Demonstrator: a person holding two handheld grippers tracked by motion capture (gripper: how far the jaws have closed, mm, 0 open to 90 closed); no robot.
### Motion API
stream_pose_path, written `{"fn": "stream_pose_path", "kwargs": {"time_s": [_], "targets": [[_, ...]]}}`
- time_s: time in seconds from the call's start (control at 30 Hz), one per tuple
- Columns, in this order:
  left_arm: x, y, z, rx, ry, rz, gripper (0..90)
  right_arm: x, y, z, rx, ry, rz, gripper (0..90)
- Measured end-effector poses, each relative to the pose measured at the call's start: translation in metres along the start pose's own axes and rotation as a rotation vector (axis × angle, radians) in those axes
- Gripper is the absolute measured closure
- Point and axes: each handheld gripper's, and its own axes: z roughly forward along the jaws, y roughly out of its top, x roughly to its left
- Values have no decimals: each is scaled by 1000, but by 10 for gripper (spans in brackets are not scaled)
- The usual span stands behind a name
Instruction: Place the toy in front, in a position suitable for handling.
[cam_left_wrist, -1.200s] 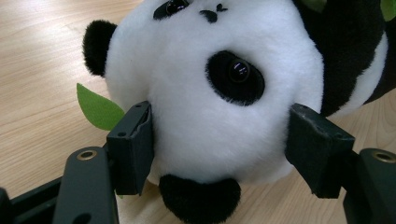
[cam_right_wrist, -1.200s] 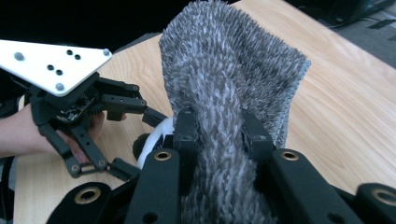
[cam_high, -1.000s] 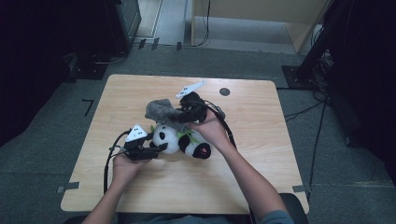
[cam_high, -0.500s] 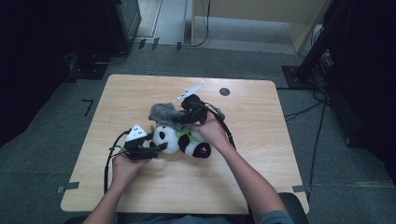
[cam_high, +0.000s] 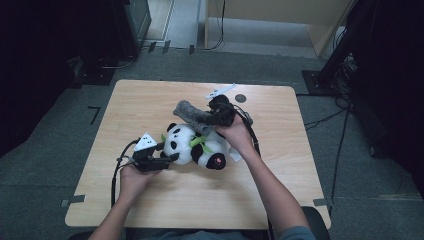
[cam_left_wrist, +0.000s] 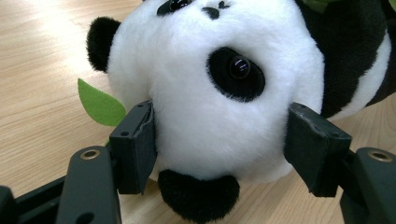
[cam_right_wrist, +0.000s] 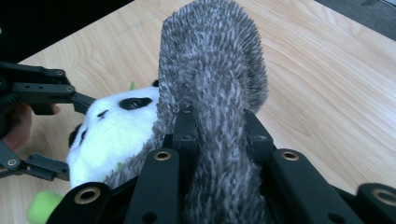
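Centre of the high view: panda plush (cam_high: 192, 146) lies on its side on the table (cam_high: 150, 105), grey fuzzy cloth (cam_high: 192, 114) draped over its upper side toward frame top.

Left gripper (cam_high: 167, 159) has its jaws clamped on the panda's head; in the left gripper view both pads dent the white fur on either side (cam_left_wrist: 210, 107). Right gripper (cam_high: 210, 120) is pinched tight on a fold of the grey cloth (cam_right_wrist: 215, 93), jaws nearly together with the pile squeezed between them.

Risks as I read it:
- Head grip is on soft, round stuffing, sitting low on the head. Any pull from the right side probably squirts the head out of the pads.
- Right pinch is on loose pile, so fibres could slide and the cloth drop.
- Green felt leaf (cam_left_wrist: 100, 102) sits just beside the left pad in the left gripper view and could snag.
- Cloth partly hides the panda in the right gripper view; can't tell whether it's caught under the body. If it is, lifting drags the toy.
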Motion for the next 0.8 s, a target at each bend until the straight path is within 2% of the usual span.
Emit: {"fn": "stream_pose_path", "kwargs": {"time_s": [0.23, 0.53, 0.7, 0.8], "targets": [[1, 0, 0, 0, -2, 1, 314, -6, 1, -12, -25, -23, 16, 735], [1, 0, 0, 2, -1, -1, 315, 4, 7, -23, -54, -25, -17, 737], [3, -1, 1, -5, -13, -7, 315, 7, 11, -28, -71, -4, -7, 738], [5, -1, 1, -7, -18, -6, 315, 13, 16, -27, -86, 5, -25, 738]]}}
